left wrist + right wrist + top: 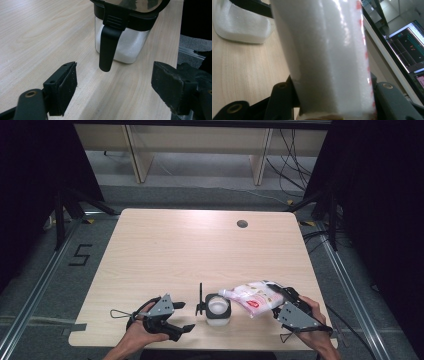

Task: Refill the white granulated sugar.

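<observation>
Wood-grain table (165,255), grey floor and dark curtains around it. Bag of white granules (252,297) sits near the front edge at about 5 o'clock on the tabletop, tilted, spout end toward the jar. Right gripper (280,300) is clamped on the bag; in the right gripper view the bag (329,57) fills the gap between both jaws. Clear jar (218,310), lid up, white contents, stands just beside the bag at its 9 o'clock. Left gripper (186,316), jaws spread with nothing between, at jar's 9 o'clock, facing the jar's black latch (108,47).
</observation>
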Motion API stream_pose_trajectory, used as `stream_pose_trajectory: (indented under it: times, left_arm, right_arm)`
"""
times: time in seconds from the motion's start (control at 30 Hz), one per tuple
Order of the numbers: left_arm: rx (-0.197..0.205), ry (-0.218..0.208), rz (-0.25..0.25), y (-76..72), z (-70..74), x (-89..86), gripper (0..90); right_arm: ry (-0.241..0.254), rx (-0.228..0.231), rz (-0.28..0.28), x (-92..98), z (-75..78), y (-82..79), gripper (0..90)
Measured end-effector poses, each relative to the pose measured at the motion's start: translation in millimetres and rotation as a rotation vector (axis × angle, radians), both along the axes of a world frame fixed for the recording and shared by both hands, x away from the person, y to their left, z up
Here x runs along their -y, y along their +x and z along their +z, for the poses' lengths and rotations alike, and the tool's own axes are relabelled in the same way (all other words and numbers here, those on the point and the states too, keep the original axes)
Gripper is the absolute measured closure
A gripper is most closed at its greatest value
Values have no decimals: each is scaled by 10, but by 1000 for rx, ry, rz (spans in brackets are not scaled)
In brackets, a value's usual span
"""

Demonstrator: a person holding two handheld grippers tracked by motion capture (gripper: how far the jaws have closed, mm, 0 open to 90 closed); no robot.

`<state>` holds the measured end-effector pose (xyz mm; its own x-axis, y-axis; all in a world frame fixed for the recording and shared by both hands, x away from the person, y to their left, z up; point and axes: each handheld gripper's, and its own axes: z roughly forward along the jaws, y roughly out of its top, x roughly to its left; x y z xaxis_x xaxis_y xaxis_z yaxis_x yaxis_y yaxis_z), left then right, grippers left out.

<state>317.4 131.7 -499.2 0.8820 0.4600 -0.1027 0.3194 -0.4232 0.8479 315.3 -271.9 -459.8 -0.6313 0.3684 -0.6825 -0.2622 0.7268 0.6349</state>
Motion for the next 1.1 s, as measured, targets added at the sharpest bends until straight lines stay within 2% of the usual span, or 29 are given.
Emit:
stream_pose_trajectory:
  times: [0.07,0.1,0.13,0.17,0.27,0.37,0.47,0.5,0.53,0.57,0.6,0.63,0.67,0.77,0.8,0.83,0.87,0.9,1.03,1.1]
  left_arm:
    - [0,0,-1,2,-1,-1,203]
    - [0,-1,0,2,-1,-1,203]
    - [0,-1,0,2,-1,-1,203]
    - [1,-2,0,2,1,-2,203]
    - [-4,-10,3,0,-3,4,203]
    - [-4,-11,3,0,-3,4,204]
    - [-5,-12,4,0,-3,3,204]
    - [-5,-13,4,0,-3,3,204]
    - [-5,-13,4,0,-3,3,204]
    - [-5,-12,4,1,-3,3,204]
    - [-5,-12,4,1,-3,3,204]
    - [-5,-12,4,0,-4,3,204]
    - [-6,-12,4,1,-4,3,205]
    - [19,-2,-15,22,1,-6,205]
    - [19,-2,-15,22,1,-6,205]
    - [19,-4,-15,22,1,-7,205]
    - [19,-4,-15,22,1,-7,205]
    - [5,-9,-1,9,0,-4,205]
    - [5,-9,-4,12,5,-13,205]
    - [6,-9,-4,12,5,-14,205]
  right_arm:
    - [-1,-12,7,5,-2,22,550]
    - [26,-40,8,1,-40,47,555]
    - [26,-40,8,1,-40,47,555]
    - [58,-62,2,17,-70,88,563]
    - [81,-82,2,24,-87,107,569]
    - [138,-117,7,54,-123,183,583]
    - [146,-130,3,65,-146,223,589]
    - [178,-152,4,72,-180,258,594]
    - [178,-152,4,72,-180,258,594]
    - [213,-179,3,85,-201,299,600]
    - [213,-179,3,85,-201,299,600]
    - [256,-189,-10,94,-227,342,603]
    - [275,-204,1,102,-237,378,604]
    - [312,-237,1,96,-272,443,606]
    - [312,-237,1,96,-272,443,606]
    - [335,-246,14,106,-286,499,607]
    - [360,-240,9,108,-294,528,608]
    - [381,-248,10,118,-298,553,608]
    - [459,-289,-14,170,-330,606,609]
    - [474,-284,-13,195,-337,622,609]
